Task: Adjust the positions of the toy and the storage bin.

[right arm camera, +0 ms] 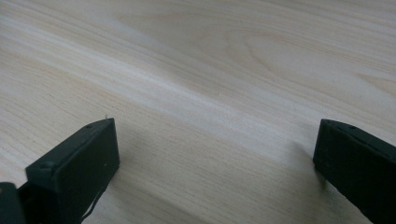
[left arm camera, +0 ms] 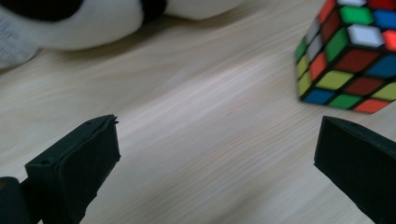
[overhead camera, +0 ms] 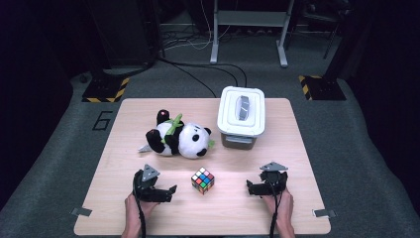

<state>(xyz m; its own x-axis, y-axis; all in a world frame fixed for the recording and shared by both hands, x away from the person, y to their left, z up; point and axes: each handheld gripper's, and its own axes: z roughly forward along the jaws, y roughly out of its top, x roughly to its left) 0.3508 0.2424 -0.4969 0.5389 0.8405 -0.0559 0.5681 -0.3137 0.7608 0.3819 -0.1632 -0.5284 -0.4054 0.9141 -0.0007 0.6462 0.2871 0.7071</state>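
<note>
A scrambled puzzle cube (overhead camera: 202, 180) is seen near the front edge of a pale wooden table (overhead camera: 277, 213), between two hand-held grippers. The left gripper (overhead camera: 170, 191) is pointed toward it, jaws spread wide with nothing held; the cube lies just beyond them. The right gripper (overhead camera: 249, 187) is likewise wide open and empty. Behind are placed a plush panda (overhead camera: 181, 139) and a white lidded box (overhead camera: 241, 115).
</note>
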